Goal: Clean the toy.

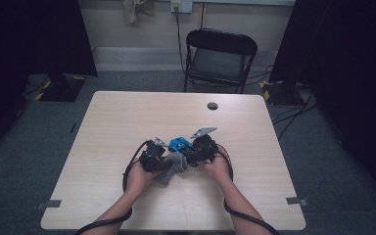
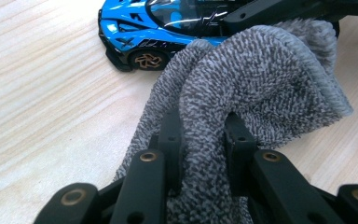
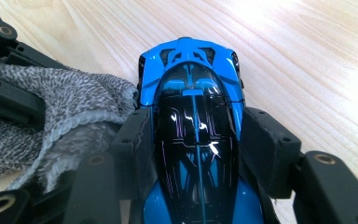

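A blue and black toy car (image 1: 178,144) (image 2: 168,25) (image 3: 191,112) rests on the wooden table (image 1: 127,117). My right gripper (image 1: 192,152) (image 3: 193,135) is shut on the toy car, one jaw against each flank. A grey knitted cloth (image 1: 171,166) (image 2: 256,84) (image 3: 56,112) lies bunched against the car's side. My left gripper (image 1: 162,160) (image 2: 203,135) is shut on a fold of the grey cloth, the fabric squeezed between its jaws. The two grippers sit close together near the table's middle front, with a hand behind each.
A round cable hole (image 1: 212,105) sits toward the table's far edge. A black folding chair (image 1: 219,56) stands beyond the table. Dark curtains and cables flank both sides of the floor.
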Demonstrator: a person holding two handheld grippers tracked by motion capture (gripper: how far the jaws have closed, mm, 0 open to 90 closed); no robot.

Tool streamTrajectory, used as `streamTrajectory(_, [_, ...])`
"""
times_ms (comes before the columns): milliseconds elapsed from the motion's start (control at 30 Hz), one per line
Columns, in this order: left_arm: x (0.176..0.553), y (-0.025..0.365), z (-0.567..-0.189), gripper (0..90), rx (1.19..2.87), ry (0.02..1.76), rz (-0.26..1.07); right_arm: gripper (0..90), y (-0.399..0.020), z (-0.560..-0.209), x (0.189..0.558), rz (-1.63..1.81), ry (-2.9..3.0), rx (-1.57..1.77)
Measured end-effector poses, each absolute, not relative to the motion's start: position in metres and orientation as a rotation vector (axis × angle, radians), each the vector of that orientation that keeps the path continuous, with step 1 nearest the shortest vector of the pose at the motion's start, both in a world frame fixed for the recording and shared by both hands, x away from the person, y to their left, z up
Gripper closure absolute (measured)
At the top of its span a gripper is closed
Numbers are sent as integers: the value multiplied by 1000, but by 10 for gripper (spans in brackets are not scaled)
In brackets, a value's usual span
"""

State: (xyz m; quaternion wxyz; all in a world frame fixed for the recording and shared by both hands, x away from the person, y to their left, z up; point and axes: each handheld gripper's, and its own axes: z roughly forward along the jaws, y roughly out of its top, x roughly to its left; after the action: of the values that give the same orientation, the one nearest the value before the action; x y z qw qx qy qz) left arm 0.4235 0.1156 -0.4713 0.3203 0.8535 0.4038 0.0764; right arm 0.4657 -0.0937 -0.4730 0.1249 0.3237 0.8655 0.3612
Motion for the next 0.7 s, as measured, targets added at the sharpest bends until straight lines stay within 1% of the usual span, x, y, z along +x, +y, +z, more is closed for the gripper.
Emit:
streamTrajectory(167, [422,122,-472,738,2239,1086,215,448,-94,-473,465,1052,2523,946])
streamTrajectory(700, [441,146,-471,738,2194,1201,264,448,-94,-473,465,1046,2524,942])
